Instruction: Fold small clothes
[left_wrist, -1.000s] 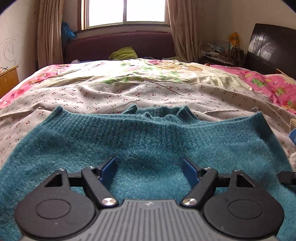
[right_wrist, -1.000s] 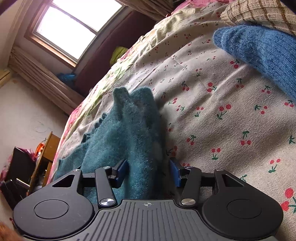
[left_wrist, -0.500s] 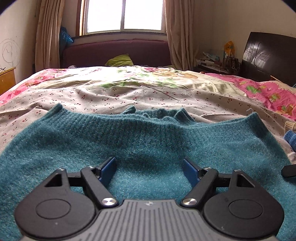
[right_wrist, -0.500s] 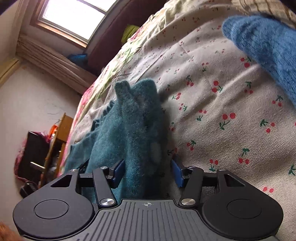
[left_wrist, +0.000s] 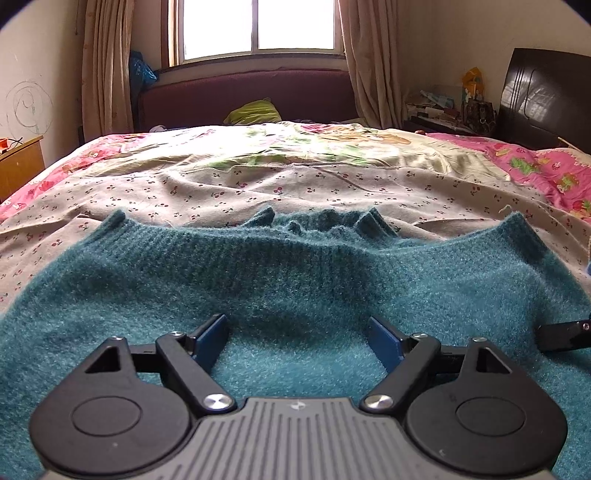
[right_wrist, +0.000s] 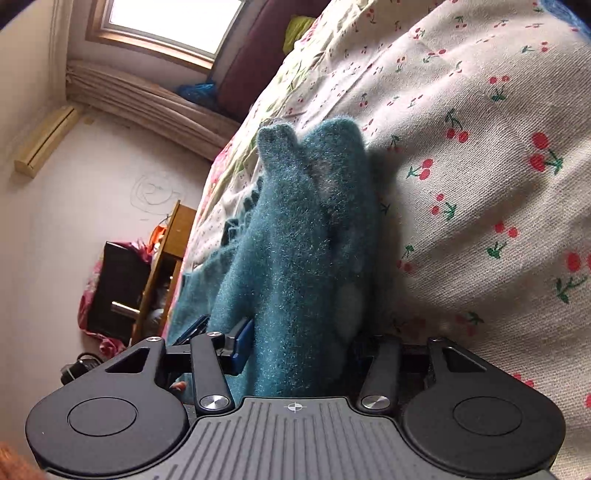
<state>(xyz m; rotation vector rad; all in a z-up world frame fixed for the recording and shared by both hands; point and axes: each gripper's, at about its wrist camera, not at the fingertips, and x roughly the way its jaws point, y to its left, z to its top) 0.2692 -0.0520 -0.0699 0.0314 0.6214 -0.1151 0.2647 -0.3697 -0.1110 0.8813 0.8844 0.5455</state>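
Observation:
A teal fuzzy knit sweater (left_wrist: 295, 273) lies spread on the cherry-print bedsheet (left_wrist: 295, 184). My left gripper (left_wrist: 297, 338) is open, low over the sweater's near part, with sweater fabric between its blue pads but not pinched. In the right wrist view, the sweater's right edge (right_wrist: 306, 240) stands bunched between the fingers of my right gripper (right_wrist: 303, 343). The left blue pad (right_wrist: 243, 341) touches the fabric; the right pad is hidden behind it. The jaws stand a fabric-thickness apart. The tip of the right gripper shows in the left wrist view (left_wrist: 565, 334).
The bed runs to a maroon bench (left_wrist: 251, 99) under the window, with a green cushion (left_wrist: 255, 110). A dark headboard (left_wrist: 546, 96) and cluttered nightstand stand at the right, a wooden cabinet (left_wrist: 18, 162) at the left. The sheet (right_wrist: 480, 184) lies right of the sweater.
The right gripper's jaws have narrowed around the bunched sweater edge and the view has rolled and moved in; the blue garment left view. The left gripper dropped lower and closer over the sweater.

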